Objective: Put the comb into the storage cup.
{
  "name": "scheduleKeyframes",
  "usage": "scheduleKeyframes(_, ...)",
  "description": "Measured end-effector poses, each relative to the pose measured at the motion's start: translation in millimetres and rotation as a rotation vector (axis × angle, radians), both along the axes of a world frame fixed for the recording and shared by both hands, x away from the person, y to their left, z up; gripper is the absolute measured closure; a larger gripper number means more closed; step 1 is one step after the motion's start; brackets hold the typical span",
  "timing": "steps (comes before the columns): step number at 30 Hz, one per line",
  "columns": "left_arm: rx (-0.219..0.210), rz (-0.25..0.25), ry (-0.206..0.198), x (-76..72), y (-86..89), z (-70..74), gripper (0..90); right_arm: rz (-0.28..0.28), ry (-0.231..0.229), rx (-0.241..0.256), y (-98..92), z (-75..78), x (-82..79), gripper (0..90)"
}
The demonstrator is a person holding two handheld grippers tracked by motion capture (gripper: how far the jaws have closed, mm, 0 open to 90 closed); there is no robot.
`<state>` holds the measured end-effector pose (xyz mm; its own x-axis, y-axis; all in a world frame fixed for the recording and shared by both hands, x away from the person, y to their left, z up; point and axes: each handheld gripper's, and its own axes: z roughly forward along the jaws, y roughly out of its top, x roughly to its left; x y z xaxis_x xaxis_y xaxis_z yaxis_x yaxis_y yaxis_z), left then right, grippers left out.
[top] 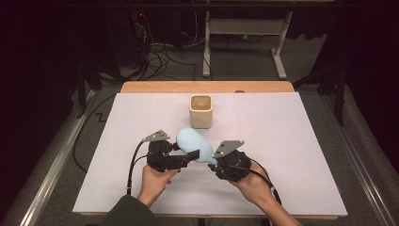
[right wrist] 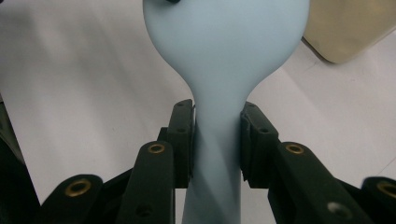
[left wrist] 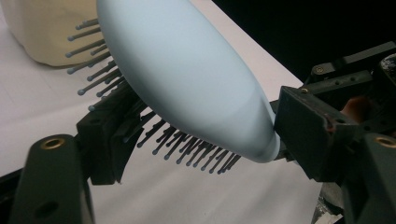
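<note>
Hairbrush (top: 194, 142), pale blue, hangs above the table between both grippers, its long axis running from the right gripper (right wrist: 217, 135), clenched on the handle, up-left toward the cream cup (top: 201, 111). Left gripper (top: 187, 157) grasps the bristled head's near end.

Hairbrush (left wrist: 187, 79): smooth, matt pale-blue plastic back; thin dark bristles with small rounded tips. Cup (top: 201, 111): cream, matt, smooth-walled. Table (top: 291, 141): matt white sheet over a wood-look edge. Right gripper (right wrist: 217, 135) and left gripper (top: 190, 155): matt black plastic with brass-coloured inserts.
</note>
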<state>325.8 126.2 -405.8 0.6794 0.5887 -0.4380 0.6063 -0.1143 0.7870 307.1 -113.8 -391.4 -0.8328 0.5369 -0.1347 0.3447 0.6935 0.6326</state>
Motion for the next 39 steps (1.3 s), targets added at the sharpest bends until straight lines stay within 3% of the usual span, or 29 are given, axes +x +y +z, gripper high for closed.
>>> scheduleKeyframes(7, -0.032, -0.012, -0.005, 0.9, 6.8, 10.6, 34.9, -0.007, 0.002, 0.005, 2.9, -1.0, 3.0, 70.3)
scheduleKeyframes(22, -0.016, -0.066, -0.063, -4.9, 4.3, 35.4, 49.4, -0.014, 0.013, 0.024, 7.0, -5.4, 10.2, 70.3)
scheduleKeyframes(39, 0.015, -0.108, -0.129, -11.8, -1.8, 53.1, 56.6, -0.012, 0.021, 0.075, 11.3, -6.4, 17.3, 70.2)
